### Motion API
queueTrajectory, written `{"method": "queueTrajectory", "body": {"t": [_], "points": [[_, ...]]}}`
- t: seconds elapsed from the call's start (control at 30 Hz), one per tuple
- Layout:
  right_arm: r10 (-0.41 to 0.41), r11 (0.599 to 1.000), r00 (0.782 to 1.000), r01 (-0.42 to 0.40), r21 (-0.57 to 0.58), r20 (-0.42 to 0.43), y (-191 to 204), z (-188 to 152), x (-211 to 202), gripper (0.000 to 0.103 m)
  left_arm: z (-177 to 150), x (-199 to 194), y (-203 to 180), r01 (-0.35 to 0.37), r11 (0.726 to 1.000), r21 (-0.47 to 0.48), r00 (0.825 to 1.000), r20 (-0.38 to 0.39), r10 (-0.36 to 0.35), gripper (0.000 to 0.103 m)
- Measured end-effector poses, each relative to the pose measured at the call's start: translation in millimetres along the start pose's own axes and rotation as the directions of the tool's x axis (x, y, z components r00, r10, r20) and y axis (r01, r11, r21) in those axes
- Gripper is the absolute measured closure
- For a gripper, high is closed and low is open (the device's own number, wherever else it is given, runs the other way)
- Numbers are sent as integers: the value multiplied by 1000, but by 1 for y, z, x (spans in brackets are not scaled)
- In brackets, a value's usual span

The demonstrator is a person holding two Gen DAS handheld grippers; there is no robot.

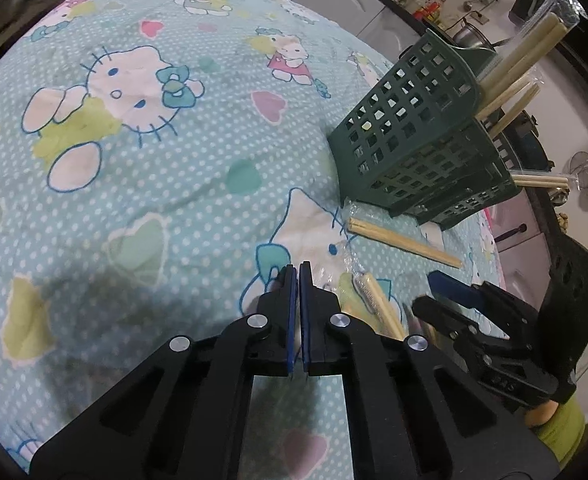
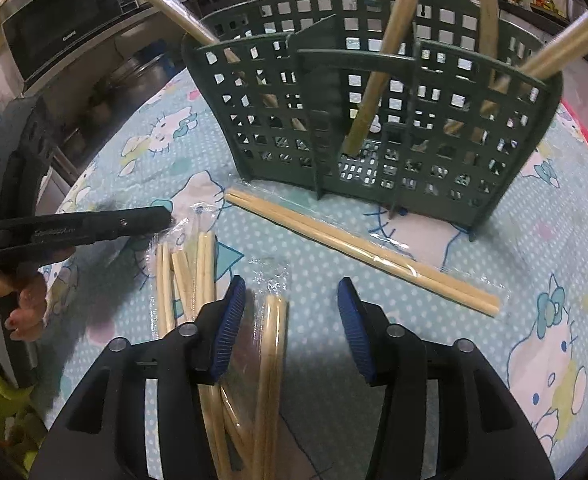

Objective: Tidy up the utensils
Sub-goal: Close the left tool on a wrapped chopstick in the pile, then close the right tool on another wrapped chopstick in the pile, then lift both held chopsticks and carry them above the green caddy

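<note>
Left wrist view: the left gripper (image 1: 296,270) is pinched fully closed on nothing, with loads of bare cartoon-print cloth (image 1: 141,168) open to its left. The green holder (image 2: 374,120) stands near the table's far edge, one wrapped chopstick pair (image 2: 358,250) lying right in front. The right gripper (image 2: 289,312) sits half open over another pair (image 2: 271,340), not squeezing it.

Wooden chopsticks (image 2: 364,252), seemingly glossy film-wrapped

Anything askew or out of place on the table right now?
Yes. Wrapped chopstick pairs still lie loose on the cloth: one pair lies diagonally before the green holder, others sit in a crossed pile near the right tool. Those in the holder lean at different angles.
</note>
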State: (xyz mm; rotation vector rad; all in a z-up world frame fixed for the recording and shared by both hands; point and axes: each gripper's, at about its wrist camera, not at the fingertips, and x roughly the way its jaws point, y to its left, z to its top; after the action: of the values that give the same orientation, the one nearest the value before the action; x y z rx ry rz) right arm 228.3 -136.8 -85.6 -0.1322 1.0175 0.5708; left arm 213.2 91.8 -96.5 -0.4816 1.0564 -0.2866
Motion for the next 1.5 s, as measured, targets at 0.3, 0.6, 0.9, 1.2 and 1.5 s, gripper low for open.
{"method": "queueTrajectory", "body": {"t": [0.3,0.6,0.9,1.2,1.5], "points": [[-38,999,999,38,-16,-6,3,5,8,91,-12,-9,9,22,999,-33,1000,6,-22,103],[-26,1000,999,26,-1,47,-1,5,-13,91,-14,-7,10,74,995,-61,997,5,-73,96],[-24,1000,996,25,-9,86,1,8,-33,91,-13,-2,-2,48,999,-26,999,1,-48,102],[0,1000,990,2,-13,143,8,15,-56,94,-14,-23,-8,72,997,4,997,38,-72,103],[33,999,976,-25,-41,214,20,23,-86,95,-8,-69,-41,113,990,89,983,135,-124,103]]}}
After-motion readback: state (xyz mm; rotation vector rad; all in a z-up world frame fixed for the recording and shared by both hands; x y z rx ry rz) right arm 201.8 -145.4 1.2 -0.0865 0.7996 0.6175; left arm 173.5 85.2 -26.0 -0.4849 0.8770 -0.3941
